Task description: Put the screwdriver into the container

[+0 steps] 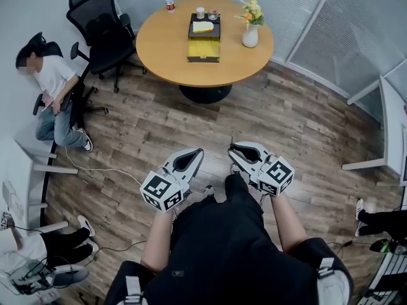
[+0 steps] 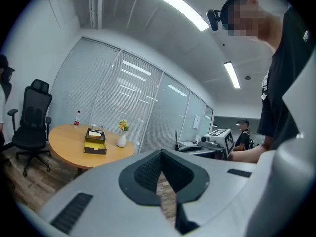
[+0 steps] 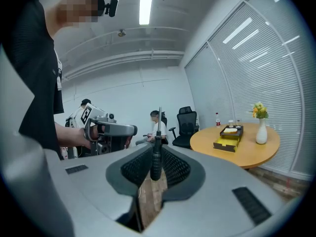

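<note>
My right gripper [image 1: 235, 149] [image 3: 154, 154] is shut on a screwdriver [image 3: 156, 157] with a black handle; its thin metal shaft sticks up past the jaw tips. My left gripper [image 1: 197, 152] [image 2: 161, 156] is shut with nothing in it. Both are held close to my body over the wooden floor, well short of the table. The black and yellow container [image 1: 204, 42] [image 2: 95, 143] [image 3: 228, 137] stands near the middle of the round wooden table [image 1: 164, 46] ahead of me.
On the table are also a white vase [image 1: 250, 35] with flowers, a bottle [image 1: 170, 0] and a small cup. A black office chair [image 1: 102, 27] and a seated person [image 1: 54, 84] are at the left. A white desk [image 1: 389, 129] stands at the right.
</note>
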`<state>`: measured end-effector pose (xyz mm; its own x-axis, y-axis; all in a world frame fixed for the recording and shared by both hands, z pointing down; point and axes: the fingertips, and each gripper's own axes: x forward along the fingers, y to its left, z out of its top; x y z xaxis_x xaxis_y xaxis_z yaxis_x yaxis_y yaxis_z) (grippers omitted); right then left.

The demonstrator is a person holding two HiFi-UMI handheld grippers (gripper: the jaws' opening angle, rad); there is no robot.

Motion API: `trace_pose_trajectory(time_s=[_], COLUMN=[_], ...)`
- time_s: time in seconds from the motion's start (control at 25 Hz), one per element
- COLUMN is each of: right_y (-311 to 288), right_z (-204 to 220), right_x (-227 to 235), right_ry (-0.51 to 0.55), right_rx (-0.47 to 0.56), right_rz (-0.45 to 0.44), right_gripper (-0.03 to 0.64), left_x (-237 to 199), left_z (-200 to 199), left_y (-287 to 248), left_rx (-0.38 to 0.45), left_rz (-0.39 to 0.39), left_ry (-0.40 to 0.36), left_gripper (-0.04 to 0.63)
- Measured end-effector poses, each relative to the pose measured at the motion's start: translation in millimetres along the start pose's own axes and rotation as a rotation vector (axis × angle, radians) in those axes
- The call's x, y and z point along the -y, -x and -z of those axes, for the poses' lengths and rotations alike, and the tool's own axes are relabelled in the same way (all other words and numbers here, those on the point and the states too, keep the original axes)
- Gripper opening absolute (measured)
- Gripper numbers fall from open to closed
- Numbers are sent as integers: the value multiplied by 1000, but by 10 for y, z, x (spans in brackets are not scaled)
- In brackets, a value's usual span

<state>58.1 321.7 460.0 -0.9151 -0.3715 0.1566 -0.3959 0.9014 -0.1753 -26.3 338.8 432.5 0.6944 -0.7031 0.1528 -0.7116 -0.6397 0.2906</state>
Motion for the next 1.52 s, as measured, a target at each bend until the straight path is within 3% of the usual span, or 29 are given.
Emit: trace_pose_trajectory(time_s=[0.64,0.92,1.52], right_y=[-144,-160,23], right_z=[-230,-267,-345], right_x=[1022,1494,2135], right_ry=[-17,-11,-10], right_rx=[-37,-59,-52], right_rz=[-139,-204,-300], right_gripper=[52,52,52], left_x=[-281,-445,-400], left_z=[-335,-426,-495], left_y=[-931,-1329,-1961], left_rx=[8,14,39], left_rz=[-89,-166,-275], left_ry=[6,10,12], left_gripper=[5,5,5])
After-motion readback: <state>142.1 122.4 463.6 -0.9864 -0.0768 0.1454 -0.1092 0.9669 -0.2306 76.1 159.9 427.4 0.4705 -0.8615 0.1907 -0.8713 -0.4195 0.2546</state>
